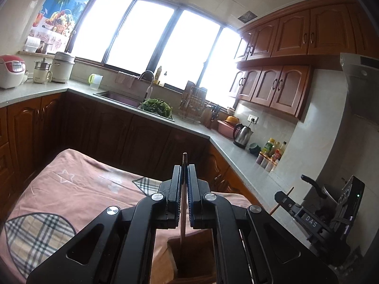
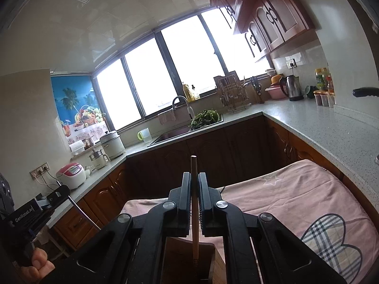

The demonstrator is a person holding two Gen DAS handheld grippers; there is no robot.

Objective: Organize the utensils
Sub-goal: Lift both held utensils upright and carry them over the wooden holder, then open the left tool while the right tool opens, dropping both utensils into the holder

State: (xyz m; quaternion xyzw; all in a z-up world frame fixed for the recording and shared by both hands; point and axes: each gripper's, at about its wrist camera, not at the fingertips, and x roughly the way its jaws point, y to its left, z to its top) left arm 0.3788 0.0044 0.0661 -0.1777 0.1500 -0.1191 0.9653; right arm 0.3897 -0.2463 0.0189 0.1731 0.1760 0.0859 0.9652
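Note:
In the left wrist view my left gripper [image 1: 184, 169] is shut on a thin dark chopstick [image 1: 184, 158]. The chopstick stands upright, and its lower end reaches into a brown wooden holder [image 1: 199, 255] below the jaws. In the right wrist view my right gripper [image 2: 194, 176] is shut on a light wooden chopstick [image 2: 194, 163]. It is upright too, with its lower end inside the same wooden holder [image 2: 175, 260]. The holder stands on a table under a pink cloth [image 1: 83, 189] with plaid patches. A hand [image 2: 35, 265] grips the left tool at the lower left.
A grey L-shaped counter [image 2: 319, 127] wraps round the table. It carries a sink [image 1: 118, 97] with greens, a dish rack [image 1: 193, 104], a steel kettle [image 1: 242, 136], sauce bottles [image 1: 272, 151] and a rice cooker [image 1: 10, 73]. Brown cabinets hang at the upper right.

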